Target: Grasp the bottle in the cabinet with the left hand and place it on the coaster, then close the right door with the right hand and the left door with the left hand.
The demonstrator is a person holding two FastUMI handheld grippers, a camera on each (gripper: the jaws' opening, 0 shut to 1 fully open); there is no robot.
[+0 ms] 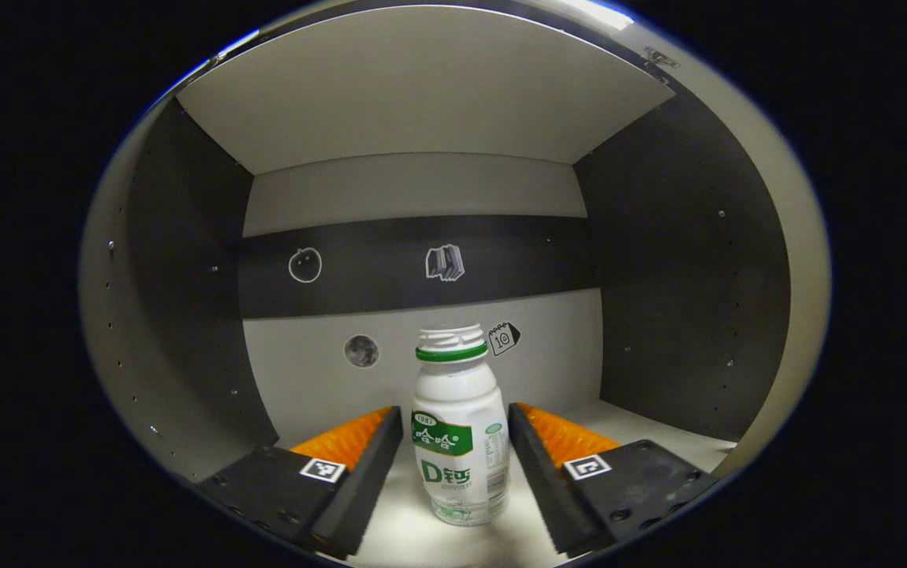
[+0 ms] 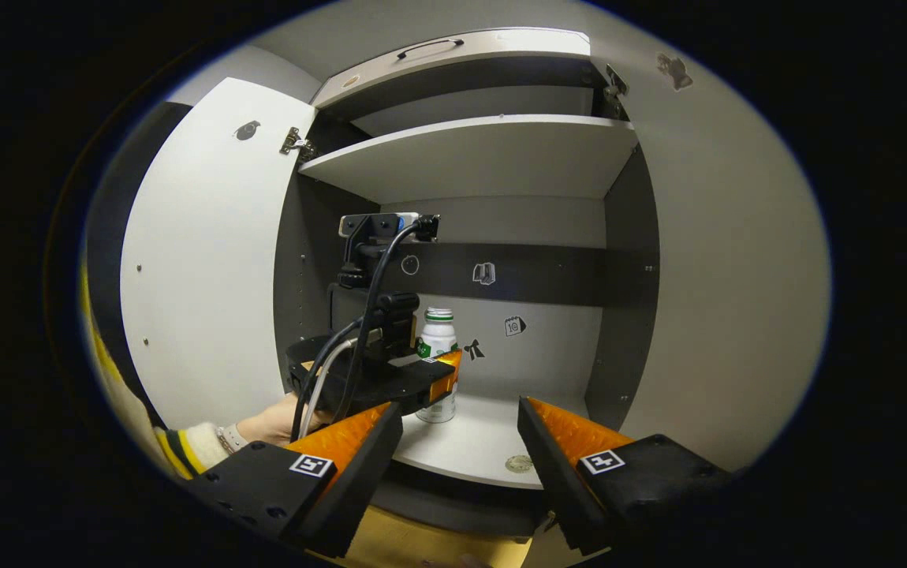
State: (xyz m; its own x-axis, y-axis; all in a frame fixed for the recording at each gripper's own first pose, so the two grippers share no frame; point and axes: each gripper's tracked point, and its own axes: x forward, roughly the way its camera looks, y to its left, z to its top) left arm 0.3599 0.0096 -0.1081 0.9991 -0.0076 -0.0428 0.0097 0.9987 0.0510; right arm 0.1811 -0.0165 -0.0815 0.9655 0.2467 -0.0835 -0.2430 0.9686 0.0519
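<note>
Left gripper view: the left tool (image 1: 455, 450) is inside the cabinet (image 1: 422, 102), its two fingers spread, one on each side of the single bottle (image 1: 460, 430). Whether either finger touches the bottle is hard to make out; a thin gap seems to show on both sides, so the tool reads as open around it, not clamped. The bottle stands upright on the shelf floor (image 1: 414, 544), well forward of the back wall, with free room to both side walls and a wide span up to the shelf (image 1: 422, 87) above. Its foot sits near the lower edge of the picture, and the front edge of the floor is cut off. Four small stickers mark the back wall; their drawings are too small to tell surely.

Right gripper view: the right tool (image 2: 457, 442) hangs outside the cabinet front, fingers wide apart and holding nothing. Farther in, the left tool's body and cables cover the bottle's (image 2: 438, 331) left side and much of its lower half; only the cap, shoulder and base show. A hand (image 2: 268, 426) with a striped cuff holds that tool, partly hidden behind the right tool's finger. Two doors stand open: the left door (image 2: 201, 260) and the right door (image 2: 729, 260), leaving the whole opening free. A small round disc (image 2: 518, 463) lies near the front edge of the shelf floor; what it is I cannot tell.
</note>
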